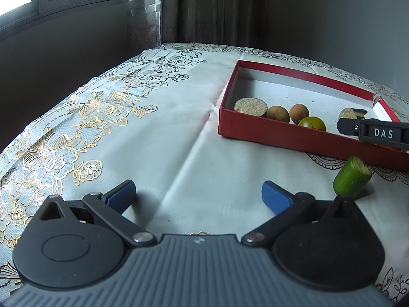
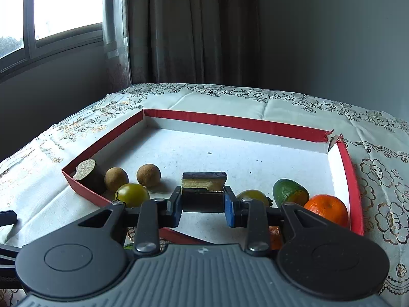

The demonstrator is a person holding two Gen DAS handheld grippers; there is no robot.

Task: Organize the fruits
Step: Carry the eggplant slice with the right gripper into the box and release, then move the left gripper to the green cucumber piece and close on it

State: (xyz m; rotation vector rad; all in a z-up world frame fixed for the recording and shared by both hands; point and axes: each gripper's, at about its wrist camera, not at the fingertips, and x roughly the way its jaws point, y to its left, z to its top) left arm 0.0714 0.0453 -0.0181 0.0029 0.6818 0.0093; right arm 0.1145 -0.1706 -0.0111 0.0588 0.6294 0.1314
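The right gripper (image 2: 203, 208) clamps a dark cut fruit piece (image 2: 203, 192) above the red box (image 2: 235, 121), between its green-yellow fruits. The left gripper (image 1: 198, 194) is spread wide over the tablecloth (image 1: 166, 128); a green cut piece (image 1: 351, 180) stands outside the box

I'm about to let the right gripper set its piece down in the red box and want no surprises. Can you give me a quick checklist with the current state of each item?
1. Right gripper firmly shut on the dark cut piece: ok.
2. Piece is over the red box, inside its walls: ok.
3. Bare floor ahead of the piece, between the brown round fruit and the green fruit: ok.
4. Height of the piece above the floor: cannot tell.
5. Left gripper open, holding nothing, clear of the box: ok.
6. All fruit boxed: not ok, the green cut piece sits on the tablecloth.
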